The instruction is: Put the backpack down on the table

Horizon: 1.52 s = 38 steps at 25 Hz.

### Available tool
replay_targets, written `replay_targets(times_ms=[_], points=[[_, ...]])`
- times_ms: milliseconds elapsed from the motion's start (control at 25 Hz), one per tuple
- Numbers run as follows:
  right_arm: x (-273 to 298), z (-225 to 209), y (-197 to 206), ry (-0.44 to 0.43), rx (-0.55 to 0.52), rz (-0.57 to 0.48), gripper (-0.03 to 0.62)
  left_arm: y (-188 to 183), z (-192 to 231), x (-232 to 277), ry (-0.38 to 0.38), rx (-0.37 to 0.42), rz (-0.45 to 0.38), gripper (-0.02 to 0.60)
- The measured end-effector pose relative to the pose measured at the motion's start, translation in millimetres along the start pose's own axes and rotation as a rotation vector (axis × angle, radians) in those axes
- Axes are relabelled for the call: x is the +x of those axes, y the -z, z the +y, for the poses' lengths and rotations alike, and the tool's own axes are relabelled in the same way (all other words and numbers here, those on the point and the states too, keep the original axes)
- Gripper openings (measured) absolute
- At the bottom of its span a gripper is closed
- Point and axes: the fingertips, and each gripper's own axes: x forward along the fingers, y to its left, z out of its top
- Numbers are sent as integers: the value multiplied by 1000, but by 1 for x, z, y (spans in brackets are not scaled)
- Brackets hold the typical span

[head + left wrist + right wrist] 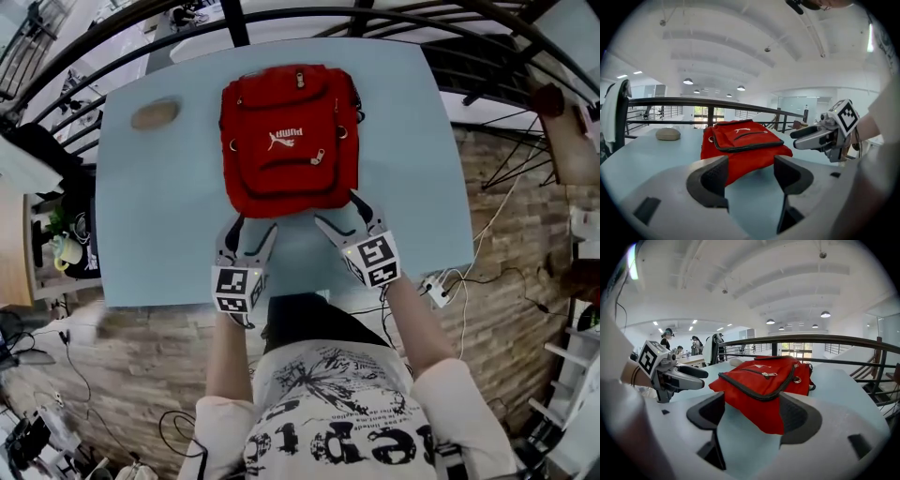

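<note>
Red backpack (pixel 289 136) lies flat on the table (pixel 155 220) — zipped shut.

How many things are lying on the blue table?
2: the red backpack in the middle, and a small brown lump near the far left corner. Anything lying under the backpack would be hidden.

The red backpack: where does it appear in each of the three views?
Head view: backpack upper centre, flat on the table.
Left gripper view: backpack at centre, beyond the jaws.
Right gripper view: backpack at centre, beyond the jaws.
Shared landmark: black railing behind the table.
</note>
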Motion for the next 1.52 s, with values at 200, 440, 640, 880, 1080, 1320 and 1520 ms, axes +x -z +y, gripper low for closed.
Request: replay_targets(times_ms=[200, 440, 640, 880, 1080, 1320, 1520], points=[[-30, 7, -29, 30, 25, -66, 215, -41, -8, -33, -92, -14, -103, 80], [-67, 2, -84, 89, 26, -171, 38, -94, -21, -56, -115, 13, -154, 31], [-90, 8, -122, 96, -34, -245, -6, -149, -38, -75, -73, 62, -246, 18], [-122, 15, -167, 125, -95, -355, -6, -203, -55, -104, -70, 138, -358, 17], [-146, 20, -185, 132, -94, -427, -8, -221, -68, -123, -68, 170, -416, 17], [-146, 27, -186, 126, -99, -426, -8, -225, -67, -133, -74, 169, -433, 17], [-146, 29, -186, 131, -89, -421, -9, -224, -69, -135, -65, 160, -435, 17]])
